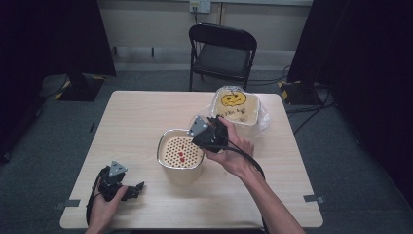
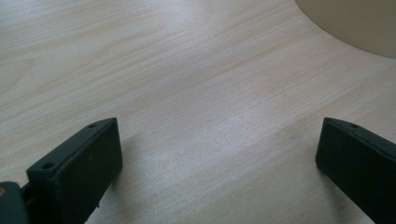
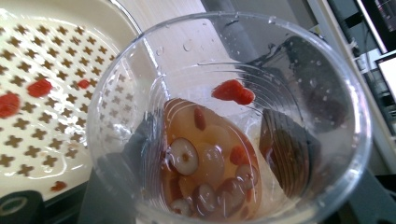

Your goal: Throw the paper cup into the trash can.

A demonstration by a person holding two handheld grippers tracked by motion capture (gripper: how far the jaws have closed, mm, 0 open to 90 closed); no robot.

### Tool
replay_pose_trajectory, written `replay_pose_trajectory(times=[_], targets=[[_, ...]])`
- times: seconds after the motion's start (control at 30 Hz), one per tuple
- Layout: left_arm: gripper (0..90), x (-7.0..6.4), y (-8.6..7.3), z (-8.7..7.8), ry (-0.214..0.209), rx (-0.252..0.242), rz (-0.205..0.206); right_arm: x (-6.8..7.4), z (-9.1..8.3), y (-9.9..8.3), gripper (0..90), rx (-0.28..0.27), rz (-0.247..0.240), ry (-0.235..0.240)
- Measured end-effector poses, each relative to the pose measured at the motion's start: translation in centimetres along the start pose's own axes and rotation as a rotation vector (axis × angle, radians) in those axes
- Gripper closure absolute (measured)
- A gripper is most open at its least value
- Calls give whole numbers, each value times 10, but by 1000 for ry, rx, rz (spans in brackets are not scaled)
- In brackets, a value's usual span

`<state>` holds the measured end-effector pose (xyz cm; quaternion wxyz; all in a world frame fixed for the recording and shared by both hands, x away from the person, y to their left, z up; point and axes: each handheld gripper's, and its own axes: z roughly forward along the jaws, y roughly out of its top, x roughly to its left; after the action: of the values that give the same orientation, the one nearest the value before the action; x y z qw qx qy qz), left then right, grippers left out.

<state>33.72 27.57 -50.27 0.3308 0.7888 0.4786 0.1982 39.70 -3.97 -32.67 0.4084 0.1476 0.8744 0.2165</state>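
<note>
A cream bucket (image 1: 181, 170) stands mid-table, topped by a perforated strainer (image 1: 180, 150) with a few red berries (image 3: 39, 87) lying on it. My right gripper (image 1: 210, 134) is just right of the strainer, shut on a clear plastic cup (image 3: 224, 130) that tilts toward it. The cup holds sliced red dates, pale fruit pieces and red berries in a little liquid; its dark jaws show through the cup's wall on both sides. My left gripper (image 1: 131, 190) rests low on the table near the front left, open, with bare wood between its jaws (image 2: 219, 158). The bucket's wall (image 2: 355, 23) shows ahead of it.
Behind the right hand, a cream tub with a yellow face drawn on it (image 1: 235, 105) sits in a clear plastic bag at the back right of the table (image 1: 136, 117). A black folding chair (image 1: 223, 53) stands beyond the far edge.
</note>
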Motion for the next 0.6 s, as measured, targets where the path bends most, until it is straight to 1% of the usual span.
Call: replay_pose_trajectory(times=[0.03, 0.07, 0.1, 0.17, 0.2, 0.23, 0.27, 0.3, 0.4, 0.43, 0.47, 0.5, 0.57, 0.6], targets=[[0, 0, 0, 0, 0, 0, 0, 0, 0, 0, 432, 0, 0, 0], [0, 0, 0, 0, 0, 0, 0, 4, 3, 3, 432, 25, -37, -28], [0, 0, 0, 0, 0, 0, 0, 4, 3, 3, 432, 25, -37, -28], [0, 0, 0, 0, 0, 0, 0, 7, 6, 5, 432, 45, -66, -43], [0, 0, 0, 0, 0, 0, 0, 11, 9, 7, 433, 67, -100, -70], [0, 0, 0, 0, 0, 0, 0, 11, 9, 7, 433, 67, -100, -70], [0, 0, 0, 0, 0, 0, 0, 14, 13, 8, 434, 79, -133, -85], [0, 0, 0, 0, 0, 0, 0, 14, 13, 8, 434, 79, -133, -85], [0, 0, 0, 0, 0, 0, -1, 17, 18, 10, 436, 101, -173, -104], [0, 0, 0, 0, 0, 0, 0, 17, 18, 10, 436, 101, -173, -104], [0, 0, 0, 0, 0, 0, 0, 19, 20, 12, 437, 114, -193, -116], [0, 0, 0, 0, 0, 0, 0, 19, 20, 12, 437, 114, -193, -116], [0, 0, 0, 0, 0, 0, 0, 21, 23, 13, 439, 118, -230, -129], [0, 0, 0, 0, 0, 0, -1, 22, 23, 14, 439, 123, -238, -133]])
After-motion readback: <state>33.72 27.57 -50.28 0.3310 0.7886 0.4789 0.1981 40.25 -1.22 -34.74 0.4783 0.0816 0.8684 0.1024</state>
